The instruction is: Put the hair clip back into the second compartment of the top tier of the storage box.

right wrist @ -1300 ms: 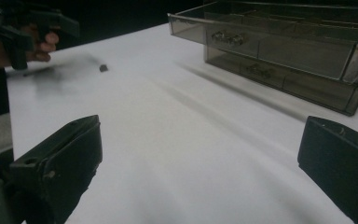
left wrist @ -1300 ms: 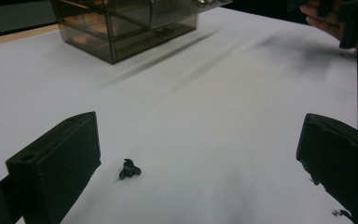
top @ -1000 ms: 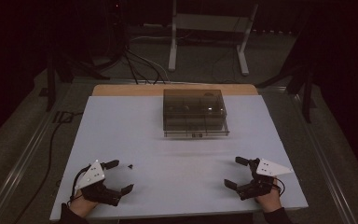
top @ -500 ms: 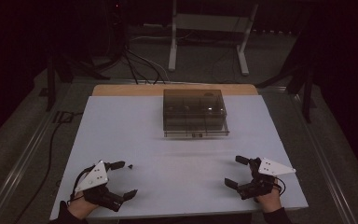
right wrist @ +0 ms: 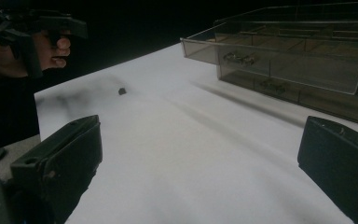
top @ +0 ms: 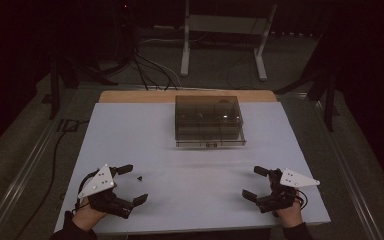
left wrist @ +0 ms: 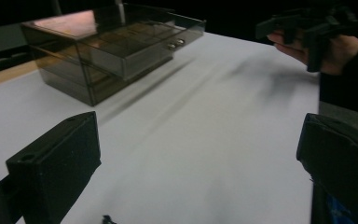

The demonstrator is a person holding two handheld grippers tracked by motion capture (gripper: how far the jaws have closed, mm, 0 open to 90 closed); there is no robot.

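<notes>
Your left tongs (top: 132,184) rest at the near left corner of the white worktop (top: 190,165) with their jaws spread wide and nothing between them, and the tiny dark object (top: 140,177) lies on the worktop between those jaws, touching neither. Your right tongs (top: 254,183) sit at the near right corner, likewise spread and empty-handed. The smoky transparent plastic drawer box (top: 208,121) stands near the worktop's far edge, well apart from both tongs, its top drawer (right wrist: 279,60) pulled out a little.

Dim lab: cables (top: 145,70), metal stand (top: 225,30)
</notes>
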